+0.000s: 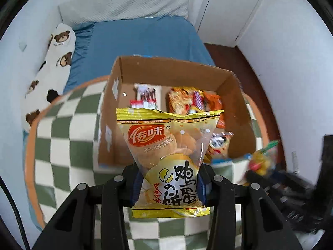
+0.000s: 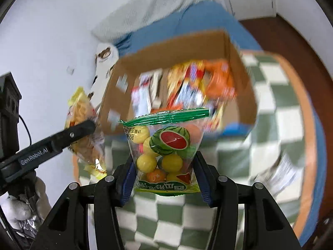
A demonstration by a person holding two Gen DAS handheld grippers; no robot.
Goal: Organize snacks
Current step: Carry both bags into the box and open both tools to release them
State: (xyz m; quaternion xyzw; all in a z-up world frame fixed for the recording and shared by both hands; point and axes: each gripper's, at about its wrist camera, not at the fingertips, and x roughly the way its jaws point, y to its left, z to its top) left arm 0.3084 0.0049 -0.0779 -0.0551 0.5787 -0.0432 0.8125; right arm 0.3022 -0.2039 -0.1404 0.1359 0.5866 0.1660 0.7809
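The left gripper [image 1: 169,185] is clamped on a yellow egg-cracker packet [image 1: 166,156]. The right gripper [image 2: 166,179] pinches a fruit-gum candy bag [image 2: 166,145], both near the cardboard box [image 1: 177,70] holding snack packets [image 1: 187,100].

Black plastic tool [image 2: 164,164] arms, silver screws, blue pads [image 2: 128,179], white "GenRobot.AI" lettering.

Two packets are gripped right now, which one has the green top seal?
The gumball packet in the right gripper. The cracker packet in the left gripper is sealed yellow.
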